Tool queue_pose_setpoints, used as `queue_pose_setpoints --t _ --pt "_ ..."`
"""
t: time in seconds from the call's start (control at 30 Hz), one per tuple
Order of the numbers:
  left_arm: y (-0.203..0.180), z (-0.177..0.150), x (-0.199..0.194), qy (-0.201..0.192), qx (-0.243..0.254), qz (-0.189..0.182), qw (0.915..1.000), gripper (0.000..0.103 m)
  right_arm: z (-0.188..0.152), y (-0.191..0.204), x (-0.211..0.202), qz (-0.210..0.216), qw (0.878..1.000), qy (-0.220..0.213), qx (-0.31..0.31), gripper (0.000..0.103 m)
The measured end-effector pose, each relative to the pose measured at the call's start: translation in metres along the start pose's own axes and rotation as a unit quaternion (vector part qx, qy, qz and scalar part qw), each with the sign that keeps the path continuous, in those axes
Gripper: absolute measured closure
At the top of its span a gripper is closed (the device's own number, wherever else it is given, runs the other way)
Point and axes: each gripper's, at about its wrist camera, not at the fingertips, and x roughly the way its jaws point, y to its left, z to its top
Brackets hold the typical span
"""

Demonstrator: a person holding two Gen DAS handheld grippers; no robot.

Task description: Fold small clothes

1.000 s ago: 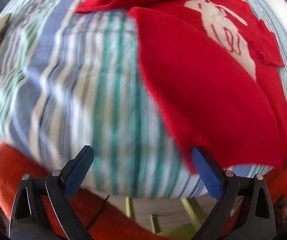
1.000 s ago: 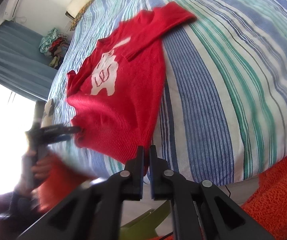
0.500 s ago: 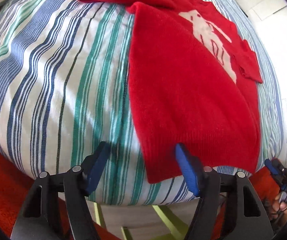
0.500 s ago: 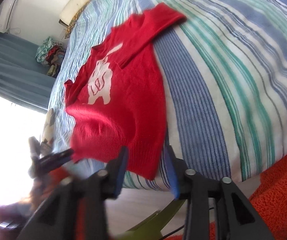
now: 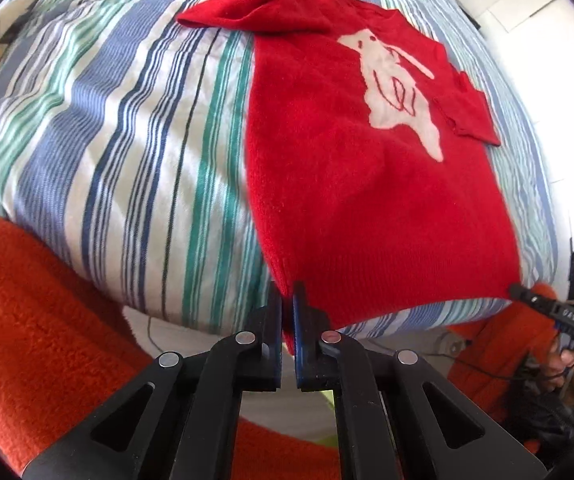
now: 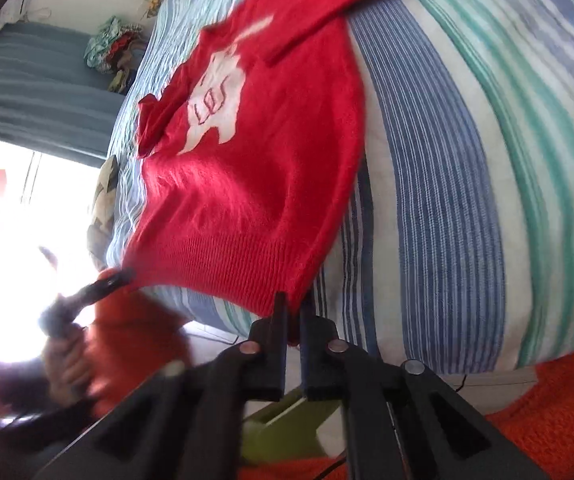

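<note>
A small red sweater (image 5: 351, 184) with a white animal figure lies front up on the striped bed; it also shows in the right wrist view (image 6: 247, 168). My left gripper (image 5: 287, 300) is shut on the sweater's near left hem corner at the bed's edge. My right gripper (image 6: 293, 304) is shut on the near right hem corner. Each gripper shows in the other's view, the right one (image 5: 527, 294) and the left one (image 6: 121, 276), pinching the hem. The hem is pulled taut between them. Both sleeves lie folded across the chest.
The bed cover (image 5: 127, 128) has blue, green and white stripes. Orange fleece sleeves (image 5: 27, 300) flank the grippers. A pile of clothes (image 6: 115, 52) lies at the far end of the bed, near a grey curtain (image 6: 35, 92) and a bright window.
Both grippers were open around the hem corners half a second ago. They have now closed on the corners and the hem is stretched between them.
</note>
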Motion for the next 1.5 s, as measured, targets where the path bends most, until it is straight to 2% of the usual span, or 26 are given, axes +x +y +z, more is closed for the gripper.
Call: queue_pose_setpoints --t 0.07,0.13,0.23,0.3,0.47,0.6,0.87,1.0,1.13,1.37,1.5 --pt "-0.001 -0.003 0.011 0.008 0.012 0.042 0.999 0.1 -0.002 0.007 -0.013 -0.015 1.0 -0.003 -0.013 0.098" --pt "-0.002 -0.002 0.034 0.029 0.009 0.06 0.9977 0.1 -0.002 0.006 -0.01 -0.046 0.999 0.007 -0.02 0.098" --pt "-0.002 -0.003 0.048 0.038 0.017 0.083 0.9957 0.1 -0.004 -0.012 0.016 -0.118 0.992 0.04 -0.025 0.099" --pt "-0.005 -0.001 0.05 0.037 0.022 0.09 0.9951 0.1 -0.004 -0.023 0.025 -0.114 0.992 0.049 -0.003 0.099" --pt "0.0 0.005 0.065 0.048 0.012 0.109 0.9928 0.1 -0.002 -0.022 0.031 -0.13 0.99 0.052 -0.007 0.099" --pt "0.002 0.005 0.069 0.043 0.007 0.119 0.9919 0.1 0.001 -0.023 0.038 -0.134 0.989 0.058 -0.004 0.099" --pt "-0.017 0.01 0.099 0.05 0.014 0.159 0.9858 0.1 0.004 -0.023 0.058 -0.152 0.986 0.066 -0.004 0.099" --pt "-0.017 0.013 0.108 0.057 0.007 0.157 0.9859 0.1 0.007 -0.023 0.064 -0.153 0.986 0.067 0.002 0.099" --pt "-0.013 0.018 0.124 0.068 -0.02 0.144 0.987 0.1 0.006 -0.033 0.065 -0.143 0.987 0.064 0.021 0.1" --pt "-0.022 0.024 0.142 0.077 -0.012 0.163 0.9835 0.099 0.008 -0.045 0.063 -0.138 0.987 0.067 0.036 0.102" --pt "-0.007 0.027 0.159 0.115 -0.052 0.137 0.9825 0.098 0.011 -0.039 0.068 -0.146 0.986 0.069 0.033 0.102"
